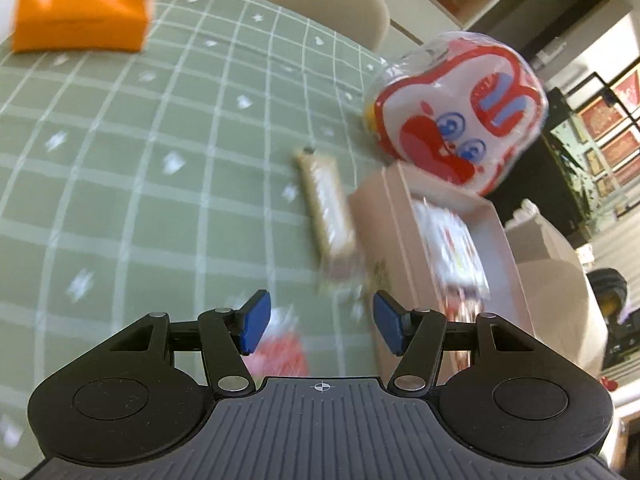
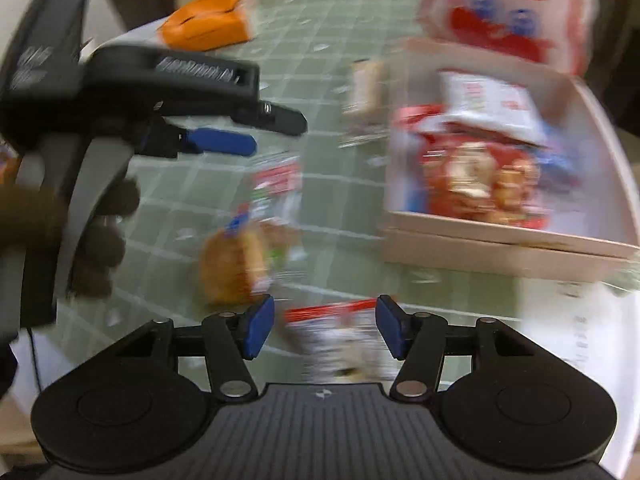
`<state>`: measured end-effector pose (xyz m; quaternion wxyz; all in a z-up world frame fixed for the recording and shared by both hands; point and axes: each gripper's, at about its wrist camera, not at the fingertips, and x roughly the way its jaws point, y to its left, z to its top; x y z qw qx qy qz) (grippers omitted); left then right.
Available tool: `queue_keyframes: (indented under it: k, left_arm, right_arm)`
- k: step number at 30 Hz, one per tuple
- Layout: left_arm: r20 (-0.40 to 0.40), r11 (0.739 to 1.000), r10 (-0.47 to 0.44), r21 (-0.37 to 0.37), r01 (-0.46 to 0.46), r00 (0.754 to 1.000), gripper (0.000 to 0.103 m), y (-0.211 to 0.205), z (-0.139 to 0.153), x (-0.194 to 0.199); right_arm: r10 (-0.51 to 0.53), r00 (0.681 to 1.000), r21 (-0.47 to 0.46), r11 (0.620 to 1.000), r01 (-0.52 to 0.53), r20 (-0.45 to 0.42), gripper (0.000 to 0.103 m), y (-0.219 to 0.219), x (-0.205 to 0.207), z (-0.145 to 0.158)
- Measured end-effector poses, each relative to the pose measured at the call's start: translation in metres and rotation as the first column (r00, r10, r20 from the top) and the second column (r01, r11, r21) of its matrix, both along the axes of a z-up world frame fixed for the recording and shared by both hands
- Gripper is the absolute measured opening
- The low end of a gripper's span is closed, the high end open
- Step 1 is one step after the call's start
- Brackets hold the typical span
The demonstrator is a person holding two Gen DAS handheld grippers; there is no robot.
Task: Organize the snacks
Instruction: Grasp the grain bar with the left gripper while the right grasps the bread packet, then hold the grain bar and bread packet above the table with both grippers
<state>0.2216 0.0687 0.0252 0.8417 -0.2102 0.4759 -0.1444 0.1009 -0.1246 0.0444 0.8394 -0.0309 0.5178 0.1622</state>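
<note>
Snacks lie loose on a green checked tablecloth (image 1: 120,152) because they are not tidied yet. Far left sits an orange tissue pouch (image 1: 80,8), well away from the job. The left gripper (image 1: 320,322) hovers with its tongs wide and holds nothing. Just ahead of it lies a long tan snack bar (image 1: 326,204), right beside the pink box (image 1: 500,216). The box already has 1 or more packets inside, so it looks like the home for snacks. A big red-and-white bag (image 1: 460,112) sits behind it. The right gripper (image 2: 325,326) has wide, empty tongs too, over a red-and-white packet (image 2: 340,336) near a bread packet (image 2: 244,256).
</note>
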Motion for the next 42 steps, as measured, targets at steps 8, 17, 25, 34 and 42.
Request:
queue_keyframes:
  k: [8,17,25,34,42]
  left_arm:
    - [0.059,0.964,-0.015,0.266,-0.001,0.998,0.063,-0.059,-0.017,0.068]
    - [0.075,0.951,-0.095,0.303,0.068,0.993,0.03,-0.048,-0.014,0.042]
    - [0.049,0.949,-0.082,0.309,0.063,0.995,0.03,0.002,-0.008,-0.024]
    - [0.028,0.964,0.04,0.262,-0.046,0.999,0.03,0.067,-0.007,-0.083]
    - [0.017,0.976,0.002,0.22,-0.006,1.0,0.03,0.066,-0.006,-0.144]
  right_arm:
    - [-0.14,0.99,0.125,0.983,0.135,0.033,0.057,-0.063,0.035,-0.005]
    - [0.05,0.993,0.125,0.99,-0.063,0.108,0.057,-0.041,0.041,-0.008]
    - [0.243,0.962,0.132,0.957,-0.259,0.127,0.06,0.01,0.003,-0.006]
    - [0.391,0.905,-0.173,0.915,-0.364,0.165,0.055,0.101,-0.024,-0.029]
    - [0.326,0.944,-0.05,0.945,-0.324,0.046,0.054,0.063,-0.045,-0.017]
